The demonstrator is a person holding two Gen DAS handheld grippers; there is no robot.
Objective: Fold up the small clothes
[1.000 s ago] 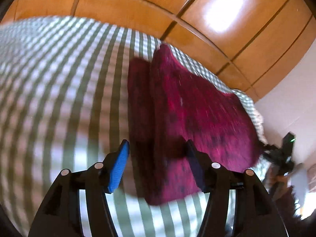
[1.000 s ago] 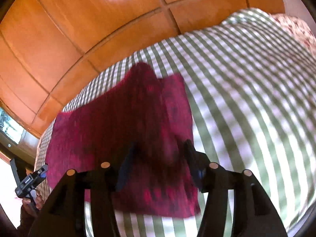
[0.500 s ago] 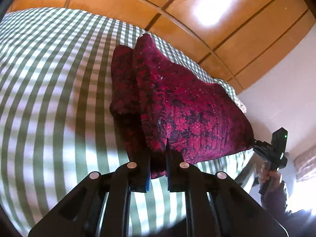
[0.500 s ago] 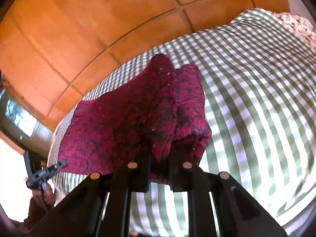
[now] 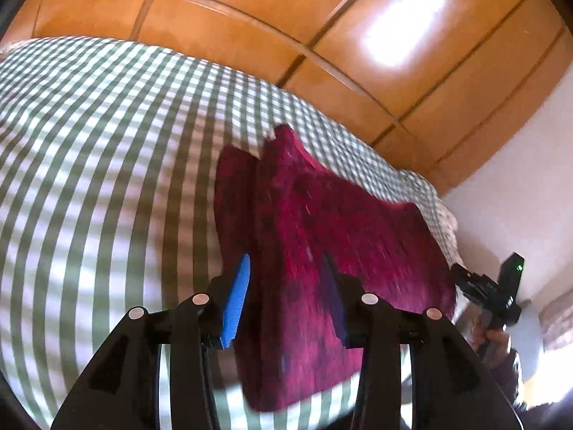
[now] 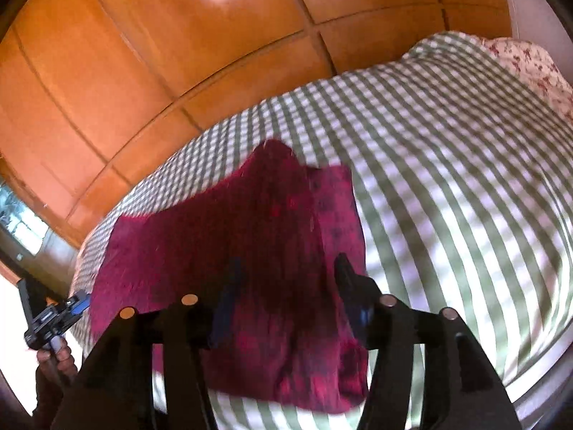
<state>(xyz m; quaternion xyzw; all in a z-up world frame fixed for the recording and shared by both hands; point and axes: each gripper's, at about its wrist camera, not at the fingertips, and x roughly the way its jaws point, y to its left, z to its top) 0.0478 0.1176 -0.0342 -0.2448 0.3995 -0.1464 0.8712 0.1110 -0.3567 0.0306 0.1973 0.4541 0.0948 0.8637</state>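
A dark red patterned garment (image 5: 322, 229) lies folded on the green-and-white checked bedcover (image 5: 107, 179), its near edge towards me. My left gripper (image 5: 285, 261) hovers just above that near edge on the cloth's left part. Its blue pads (image 5: 236, 301) stand apart and the jaws are opening, with nothing pressed between them. In the right wrist view the same garment (image 6: 232, 222) spreads to the left. My right gripper (image 6: 286, 261) hangs over its right part, jaws opening and clear of the cloth. Both views are blurred.
Orange wooden wardrobe doors (image 5: 250, 18) rise behind the bed. A floral pillow (image 6: 530, 68) lies at the far right of the bedcover (image 6: 447, 179). A white wall (image 5: 519, 197) stands at the right. A person's hand (image 6: 57, 358) holds the other tool at the bed's edge.
Half a second ago both grippers were shut on the garment's near edge. Now both have opened and let go, and both hands have risen; the cloth lies flatter on the bed.
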